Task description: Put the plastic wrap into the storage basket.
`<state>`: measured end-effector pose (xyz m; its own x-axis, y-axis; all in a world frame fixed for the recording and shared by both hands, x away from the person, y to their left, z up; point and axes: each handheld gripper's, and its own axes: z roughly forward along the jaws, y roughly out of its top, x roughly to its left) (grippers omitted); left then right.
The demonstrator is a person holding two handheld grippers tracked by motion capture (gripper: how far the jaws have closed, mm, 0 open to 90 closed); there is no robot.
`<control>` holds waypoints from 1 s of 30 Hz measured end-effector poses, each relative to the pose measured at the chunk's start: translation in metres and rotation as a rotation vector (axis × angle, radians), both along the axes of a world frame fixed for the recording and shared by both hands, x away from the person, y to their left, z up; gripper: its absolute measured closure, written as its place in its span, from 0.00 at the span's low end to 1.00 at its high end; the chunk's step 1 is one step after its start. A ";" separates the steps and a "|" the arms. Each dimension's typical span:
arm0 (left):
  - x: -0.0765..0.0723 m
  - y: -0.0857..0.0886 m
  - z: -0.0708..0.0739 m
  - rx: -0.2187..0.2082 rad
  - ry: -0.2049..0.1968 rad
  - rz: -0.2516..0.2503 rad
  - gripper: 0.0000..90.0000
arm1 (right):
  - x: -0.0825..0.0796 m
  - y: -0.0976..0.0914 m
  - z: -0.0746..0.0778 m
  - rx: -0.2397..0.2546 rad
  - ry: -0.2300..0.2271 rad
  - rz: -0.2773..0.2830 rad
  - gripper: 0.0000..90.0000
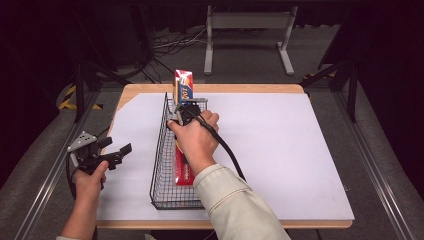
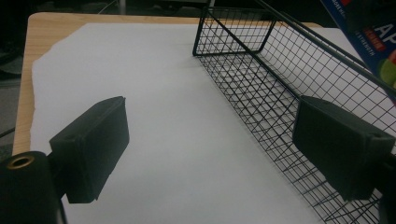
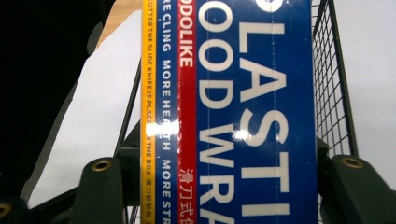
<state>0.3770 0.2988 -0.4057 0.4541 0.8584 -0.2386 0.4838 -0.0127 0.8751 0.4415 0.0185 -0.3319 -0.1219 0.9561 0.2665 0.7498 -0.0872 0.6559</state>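
Two grippers: right gripper (image 1: 181, 114) fingers clamp wrap box (image 1: 183, 87) over basket (image 1: 159, 150); left gripper (image 1: 112, 150) fingers apart.

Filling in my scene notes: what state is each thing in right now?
plastic wrap box: clamped by the right gripper, tilted, lower end in the basket, upper end past its far wall.
wire basket: upright on the white sheet, open-topped.
right gripper: shut on the box.
left gripper: open, empty, beside the basket.
white sheet: flat on the table.
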 end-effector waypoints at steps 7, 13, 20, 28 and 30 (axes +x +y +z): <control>0.000 0.001 0.000 -0.004 0.002 0.000 0.13 | 0.000 0.004 -0.012 -0.013 0.005 -0.009 0.45; 0.000 0.000 0.000 -0.001 -0.001 0.000 0.13 | 0.000 0.005 -0.021 -0.022 0.022 -0.026 0.45; 0.001 -0.001 -0.001 0.003 0.002 -0.002 0.13 | 0.000 0.009 -0.029 -0.032 0.043 -0.035 0.45; 0.001 0.000 0.000 0.004 0.001 0.001 0.13 | 0.003 0.008 -0.037 -0.050 0.067 -0.048 0.45; 0.001 0.000 0.000 0.003 0.001 0.000 0.13 | 0.004 0.007 -0.039 -0.053 0.089 -0.049 0.45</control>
